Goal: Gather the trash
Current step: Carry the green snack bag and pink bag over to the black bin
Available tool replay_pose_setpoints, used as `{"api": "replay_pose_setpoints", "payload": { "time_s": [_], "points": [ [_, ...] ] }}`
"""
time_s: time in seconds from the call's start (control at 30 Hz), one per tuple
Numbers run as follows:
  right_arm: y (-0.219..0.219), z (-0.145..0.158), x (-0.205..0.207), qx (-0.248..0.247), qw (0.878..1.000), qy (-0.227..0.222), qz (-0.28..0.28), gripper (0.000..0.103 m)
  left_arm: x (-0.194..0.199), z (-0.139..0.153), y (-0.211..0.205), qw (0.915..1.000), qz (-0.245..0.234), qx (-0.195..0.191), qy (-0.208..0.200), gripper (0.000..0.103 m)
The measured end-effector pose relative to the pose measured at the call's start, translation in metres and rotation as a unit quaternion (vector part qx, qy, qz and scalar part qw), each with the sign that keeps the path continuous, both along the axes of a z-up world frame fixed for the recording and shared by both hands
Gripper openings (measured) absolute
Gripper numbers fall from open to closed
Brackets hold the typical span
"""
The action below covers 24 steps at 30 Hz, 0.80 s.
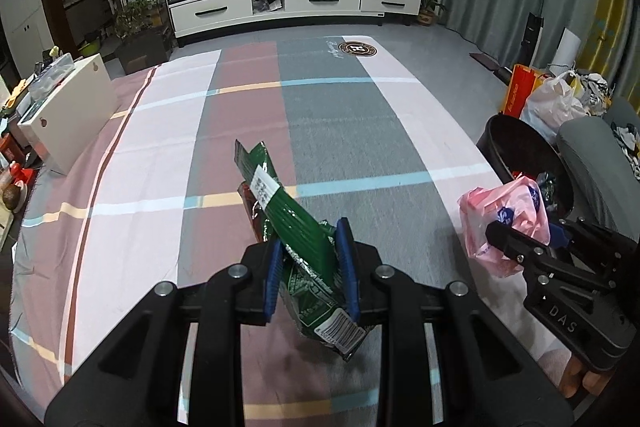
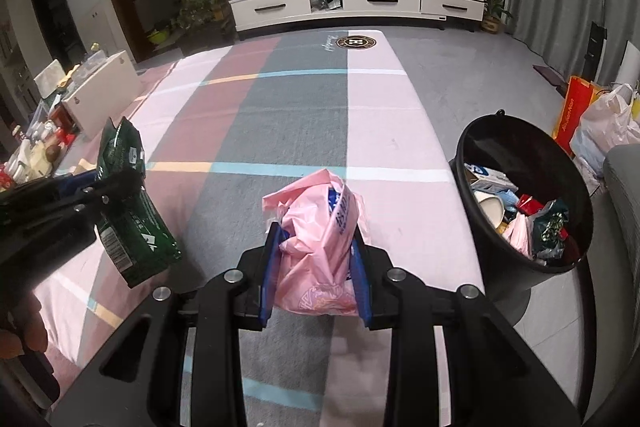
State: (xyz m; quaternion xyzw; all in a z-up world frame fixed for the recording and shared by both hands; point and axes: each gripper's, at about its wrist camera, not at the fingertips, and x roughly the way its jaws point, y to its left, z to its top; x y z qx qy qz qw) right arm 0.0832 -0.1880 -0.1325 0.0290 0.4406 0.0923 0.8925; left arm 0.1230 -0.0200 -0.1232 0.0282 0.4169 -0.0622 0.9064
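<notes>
My left gripper [image 1: 310, 251] is shut on a crumpled green snack wrapper [image 1: 296, 223] and holds it above the checked cloth. It also shows at the left of the right wrist view, with the wrapper [image 2: 132, 203] hanging from it. My right gripper [image 2: 316, 247] is shut on a pink plastic bag [image 2: 320, 239], held above the cloth; the bag also shows in the left wrist view [image 1: 504, 223]. A black trash bucket [image 2: 520, 143] with several pieces of trash inside stands on the floor to the right, beside the table edge.
A checked cloth [image 1: 320, 115] covers the long table. A white box [image 1: 68, 107] and bottles stand at its left edge. Shopping bags [image 2: 600, 123] and a grey sofa [image 1: 592, 155] lie right of the bucket. A TV cabinet [image 1: 296, 3] is far ahead.
</notes>
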Motion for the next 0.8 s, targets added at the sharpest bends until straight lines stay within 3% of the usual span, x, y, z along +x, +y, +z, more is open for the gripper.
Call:
{"api": "replay_pose_setpoints", "payload": {
  "time_s": [0.8],
  "points": [
    [-0.016,0.015,-0.023,0.024,0.999,-0.016,-0.017,0.033,-0.023,0.011,-0.017,0.9995,-0.018,0.017,-0.017,0.03]
  ]
}}
